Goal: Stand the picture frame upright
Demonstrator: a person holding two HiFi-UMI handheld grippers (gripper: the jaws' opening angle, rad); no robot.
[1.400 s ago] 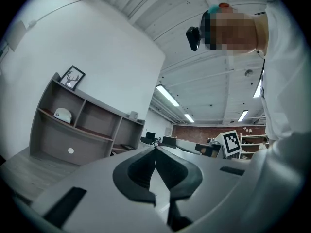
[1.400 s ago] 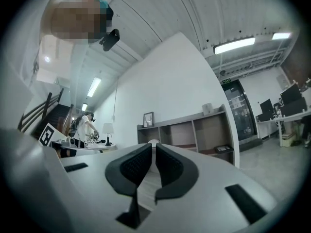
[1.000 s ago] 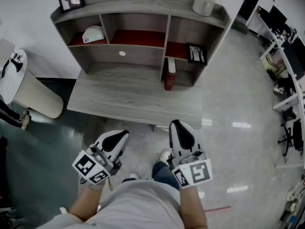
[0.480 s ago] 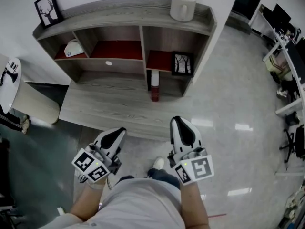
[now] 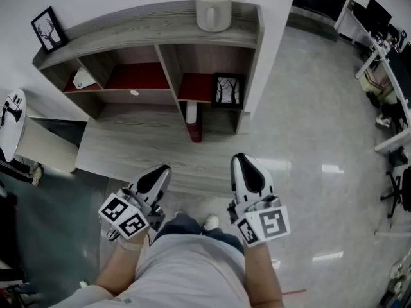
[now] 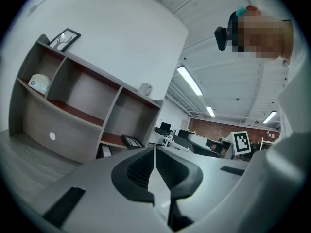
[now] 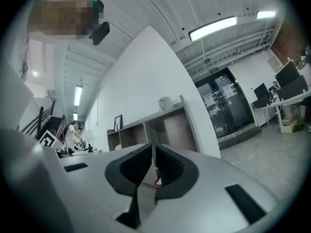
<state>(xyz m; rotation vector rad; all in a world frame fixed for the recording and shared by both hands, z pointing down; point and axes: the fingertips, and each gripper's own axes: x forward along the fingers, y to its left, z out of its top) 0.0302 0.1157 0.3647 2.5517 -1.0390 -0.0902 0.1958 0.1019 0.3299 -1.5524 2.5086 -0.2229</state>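
A black picture frame with a tree print [image 5: 227,90] rests tilted in the right compartment of the grey shelf unit [image 5: 148,27]; it also shows as the tree-print frame [image 6: 131,141] in the left gripper view. A second frame with a deer print [image 5: 46,29] stands upright on the shelf top at the left. My left gripper [image 5: 160,172] and right gripper [image 5: 243,161] hover side by side at the desk's near edge, both shut and empty, well short of either frame. Each gripper's own view shows its jaws meeting, the left gripper [image 6: 154,149] and the right gripper [image 7: 151,147].
A white mug [image 5: 213,10] stands on the shelf top. A red-and-white upright object [image 5: 192,122] stands on the grey desk [image 5: 128,149] under the shelf, a white object [image 5: 83,78] in the left compartment. A round white side table [image 5: 11,111] is at left, office furniture [image 5: 392,76] at right.
The shelf and desk have slid left in the head view as the person and both grippers shifted right along the desk. Both grippers stayed shut and empty.
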